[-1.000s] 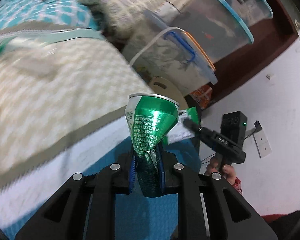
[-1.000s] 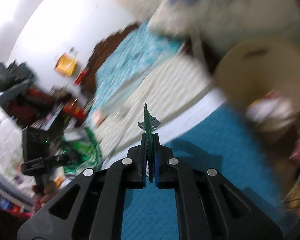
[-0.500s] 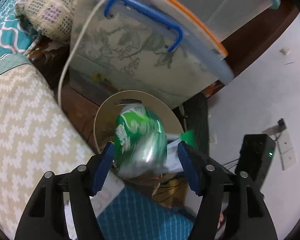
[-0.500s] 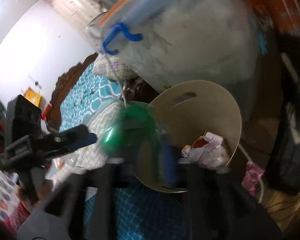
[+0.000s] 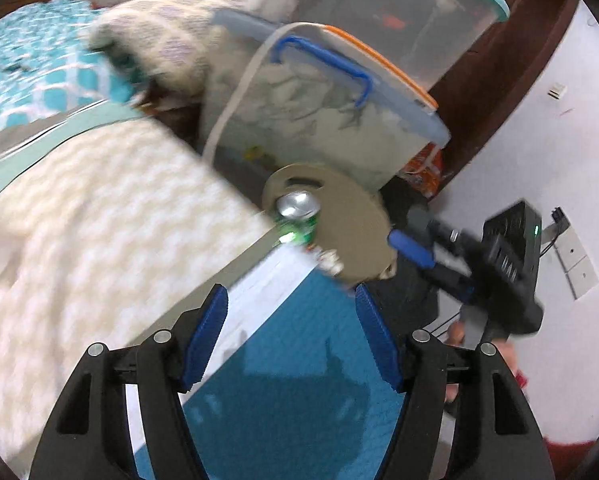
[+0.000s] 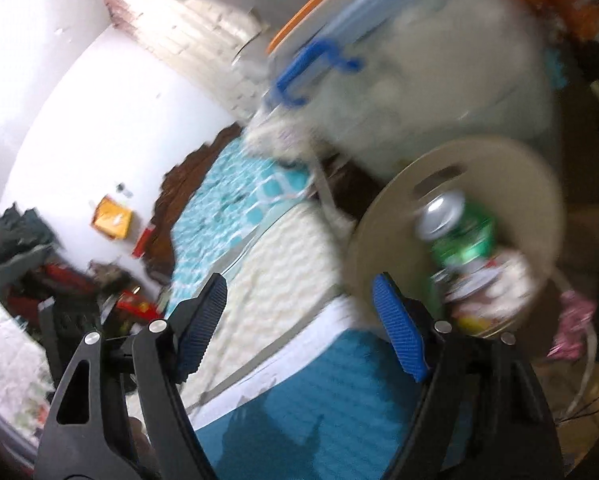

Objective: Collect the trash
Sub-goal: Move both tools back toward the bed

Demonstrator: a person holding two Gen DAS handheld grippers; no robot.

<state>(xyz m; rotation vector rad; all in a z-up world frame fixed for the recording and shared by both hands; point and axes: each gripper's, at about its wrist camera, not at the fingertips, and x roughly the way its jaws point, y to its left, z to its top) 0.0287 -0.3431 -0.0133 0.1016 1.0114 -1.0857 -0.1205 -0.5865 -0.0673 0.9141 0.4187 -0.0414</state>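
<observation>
Green aluminium shows inside the beige bin: the crushed can lies on top of the paper scraps already in there, silver end up toward the handle slot. From the left wrist view we see the same can just inside the bin's near rim, beside the corner of the bed with its cream zigzag blanket.

Our left gripper stands well open with nothing between its blue pads, only the blue cover below. Our right gripper is opening wider at this moment, and it too has nothing between its fingers; from the left wrist camera we see it off to the right, beside the bin. Both views are blurred, so finer detail in the bin is hard to read.

We judge the drop-off step as done for this load, both claws having nothing left to carry. The next move, as we see it, calls for turning away from the bin and looking over the bed and floor for more litter, keeping the claws spread for the next pick.
</observation>
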